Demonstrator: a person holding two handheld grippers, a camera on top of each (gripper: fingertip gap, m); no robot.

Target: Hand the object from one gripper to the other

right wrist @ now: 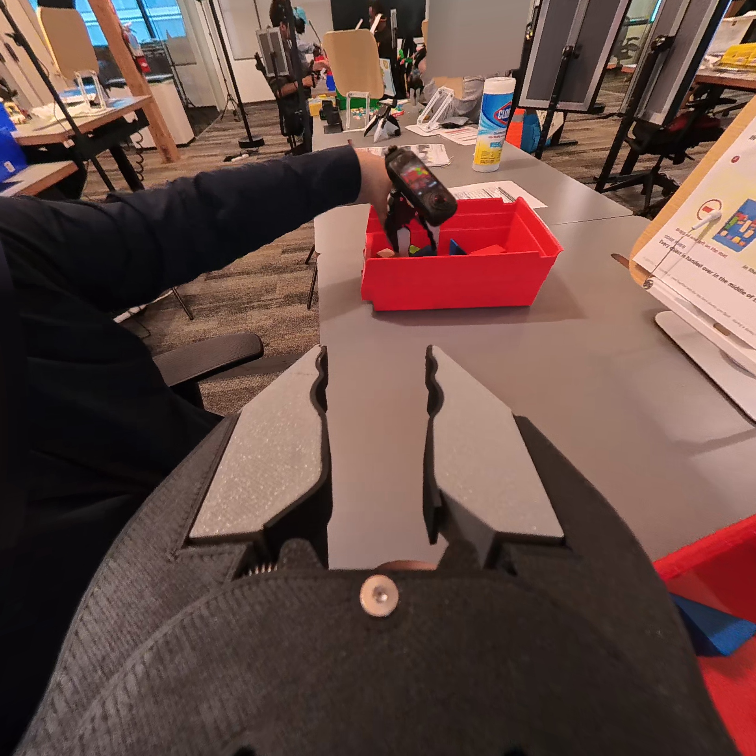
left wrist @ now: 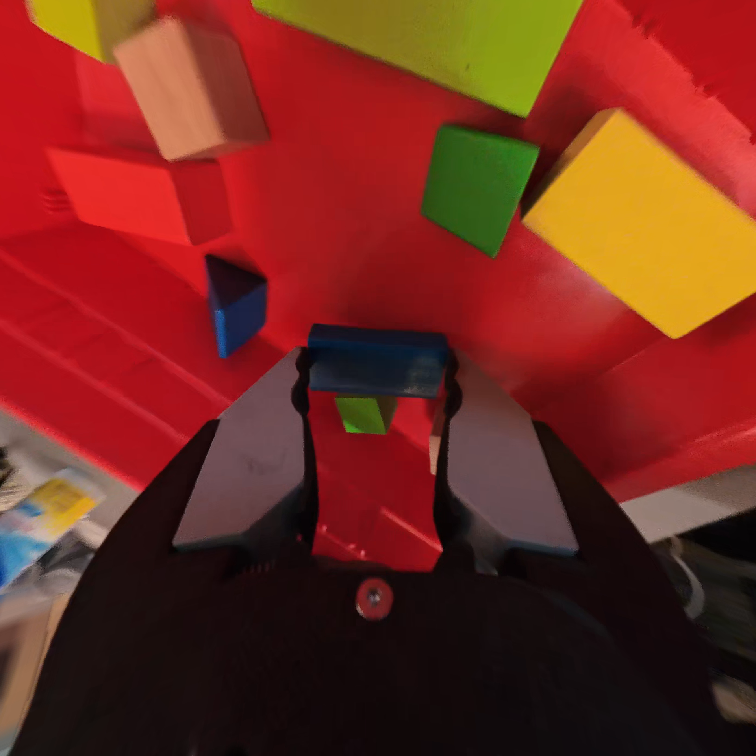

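My left gripper (left wrist: pixel 376 361) is shut on a flat blue block (left wrist: pixel 374 368), gripped at its two ends between the fingertips. It is down inside a red bin (left wrist: pixel 347 204). Loose blocks lie on the bin floor: green (left wrist: pixel 476 186), yellow (left wrist: pixel 642 229), lime (left wrist: pixel 429 45), plain wood (left wrist: pixel 192 86), red (left wrist: pixel 122 196), a blue triangular prism (left wrist: pixel 237 302) and a small green block (left wrist: pixel 364 415). The right wrist view shows the left gripper (right wrist: pixel 415 241) reaching into that bin (right wrist: pixel 450 282). My right gripper (right wrist: pixel 376 360) is open and empty above the grey table (right wrist: pixel 532 388).
A second red bin (right wrist: pixel 728 572) with a blue block (right wrist: pixel 712 630) sits at the lower right. An instruction board (right wrist: pixel 703 245) stands on the right. A wipes canister (right wrist: pixel 493 122) stands behind the first bin. A dark sleeve (right wrist: pixel 204 229) reaches across from the left. The grippers' ends are close to 50 centimeters from one another. Between my left fingertips and the blue triangular prism (left wrist: pixel 237 302) there is roughly 4 centimeters.
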